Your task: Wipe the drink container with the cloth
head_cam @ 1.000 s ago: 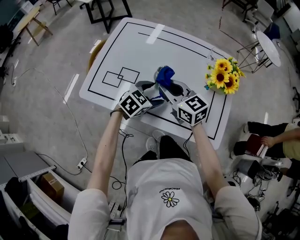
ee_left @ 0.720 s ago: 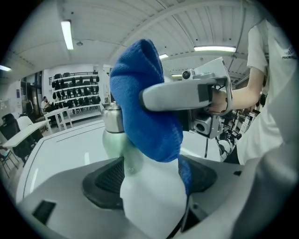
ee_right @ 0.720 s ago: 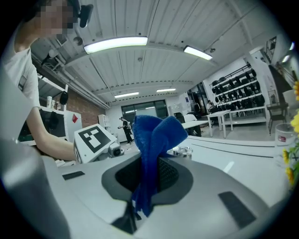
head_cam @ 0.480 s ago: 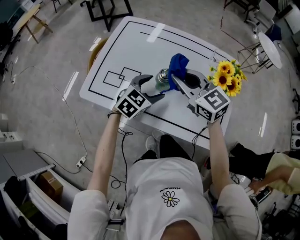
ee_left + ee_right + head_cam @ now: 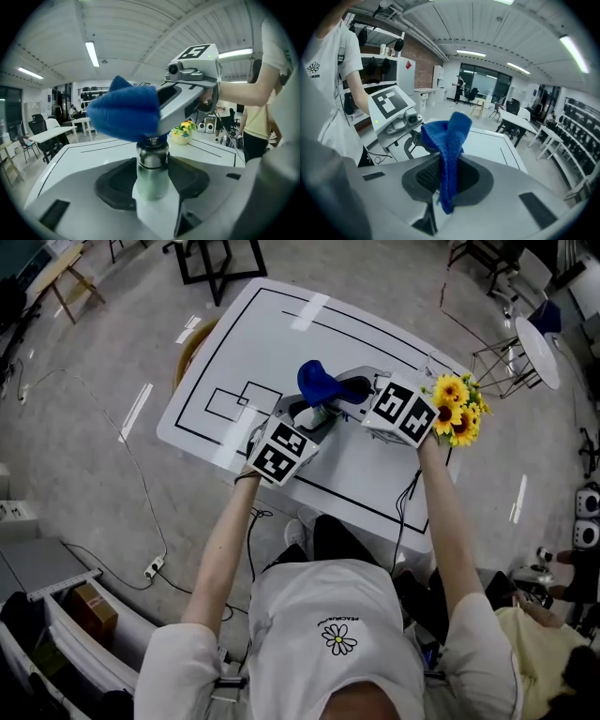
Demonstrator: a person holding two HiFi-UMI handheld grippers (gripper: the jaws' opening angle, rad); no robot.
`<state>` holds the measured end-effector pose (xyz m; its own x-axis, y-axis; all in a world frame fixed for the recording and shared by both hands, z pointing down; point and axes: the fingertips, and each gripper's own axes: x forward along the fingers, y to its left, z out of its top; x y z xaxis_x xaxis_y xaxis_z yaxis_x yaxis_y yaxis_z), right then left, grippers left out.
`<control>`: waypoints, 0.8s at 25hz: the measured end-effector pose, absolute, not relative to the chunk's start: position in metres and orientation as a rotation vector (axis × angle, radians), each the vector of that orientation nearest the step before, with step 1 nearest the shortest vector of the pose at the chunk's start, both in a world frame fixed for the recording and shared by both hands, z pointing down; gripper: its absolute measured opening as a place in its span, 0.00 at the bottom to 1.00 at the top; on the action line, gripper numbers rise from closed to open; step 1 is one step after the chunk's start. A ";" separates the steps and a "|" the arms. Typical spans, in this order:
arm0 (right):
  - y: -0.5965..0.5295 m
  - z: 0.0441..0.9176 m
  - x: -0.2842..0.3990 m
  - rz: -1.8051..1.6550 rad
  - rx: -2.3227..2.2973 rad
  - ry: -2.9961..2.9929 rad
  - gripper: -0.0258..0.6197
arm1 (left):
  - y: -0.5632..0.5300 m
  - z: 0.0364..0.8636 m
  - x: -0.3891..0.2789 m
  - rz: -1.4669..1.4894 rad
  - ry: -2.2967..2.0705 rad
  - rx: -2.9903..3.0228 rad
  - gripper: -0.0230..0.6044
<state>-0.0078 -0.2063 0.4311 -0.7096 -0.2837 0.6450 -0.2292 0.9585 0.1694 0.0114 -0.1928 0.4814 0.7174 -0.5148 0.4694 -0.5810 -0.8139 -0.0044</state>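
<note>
The drink container (image 5: 152,164), a pale bottle with a steel neck, stands upright between the jaws of my left gripper (image 5: 314,420). Those jaws are closing, and the black pads touch its sides. In the head view the drink container (image 5: 322,414) is mostly hidden under the cloth. My right gripper (image 5: 349,390) is shut on the blue cloth (image 5: 319,382), which hangs from its pads as a folded strip (image 5: 449,150). The cloth (image 5: 124,115) rests on top of the bottle's cap, with the right gripper (image 5: 187,93) reaching in from the right.
The white table (image 5: 272,334) carries black marked lines and a tape strip. A bunch of sunflowers (image 5: 457,407) stands at its right edge, close to my right gripper. Chairs, cables and a round side table (image 5: 536,332) stand on the floor around.
My right gripper has swung left with the cloth, from beside the bottle to over its top. The left gripper has shifted slightly right with the bottle.
</note>
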 end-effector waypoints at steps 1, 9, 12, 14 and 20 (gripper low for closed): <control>-0.203 0.433 -0.010 -0.094 0.347 -2.385 0.10 | -0.192 0.482 0.013 0.691 -0.887 2.771 0.35; -0.163 0.441 -0.005 -0.109 0.251 -2.364 0.10 | -0.193 0.485 0.011 0.652 -0.877 2.752 0.35; -0.156 0.446 0.008 -0.061 0.274 -2.375 0.10 | -0.192 0.491 0.006 0.654 -0.885 2.721 0.35; -0.156 0.443 0.022 -0.042 0.323 -2.390 0.10 | -0.191 0.489 0.002 0.643 -0.914 2.708 0.35; -0.168 0.349 0.065 0.184 0.843 -2.850 0.10 | -0.172 0.423 -0.037 0.183 -1.098 2.594 0.33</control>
